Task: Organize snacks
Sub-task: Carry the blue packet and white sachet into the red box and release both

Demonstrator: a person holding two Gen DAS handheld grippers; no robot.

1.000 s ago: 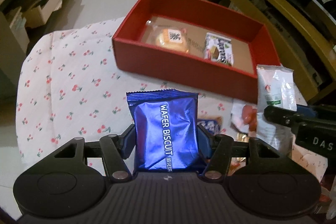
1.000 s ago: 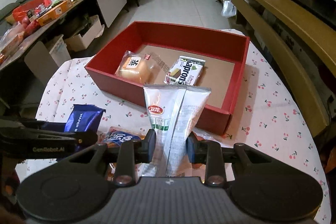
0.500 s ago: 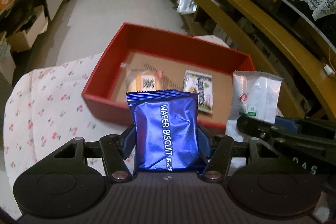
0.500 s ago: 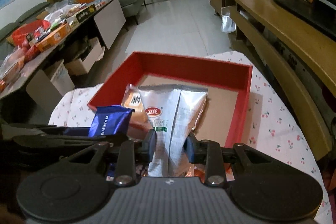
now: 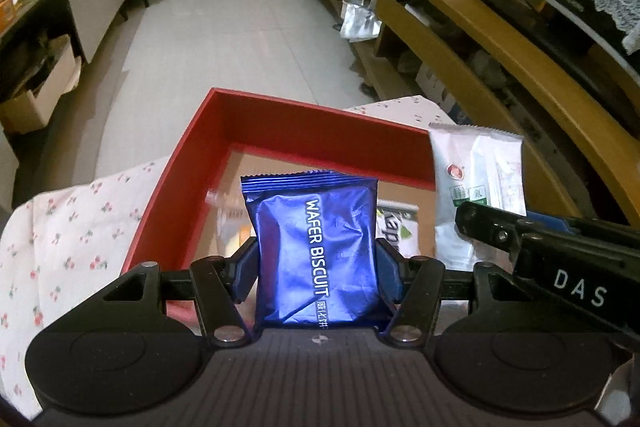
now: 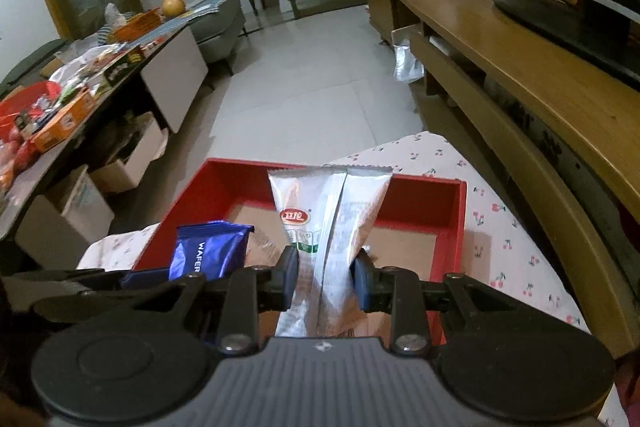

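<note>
Left wrist view: the left gripper (image 5: 316,263) is pinching the blue wafer biscuit packet (image 5: 316,247) by its two side edges, its jaws standing at a middling width around it, and the packet is standing upright with its long axis and its printed name running away from the camera, crimped top edge pointing out over the red box (image 5: 192,183). In the right wrist view the right gripper (image 6: 325,281) is squeezing the silver-white snack pouch (image 6: 328,215) low on its body, jaws narrow, the pouch likewise standing lengthwise along the fingers with its sealed end toward the box's far wall. Both packets are hanging above the near part of the box, which is sitting on the cherry-print cloth (image 5: 60,227) covering the desk. Two snacks are already lying on the cardboard floor of the box, partly hidden. To place these well, each hand is probably best lowering its packet toward bare floor beside those, tipping it flat before letting go, and keeping the two grippers apart.
</note>
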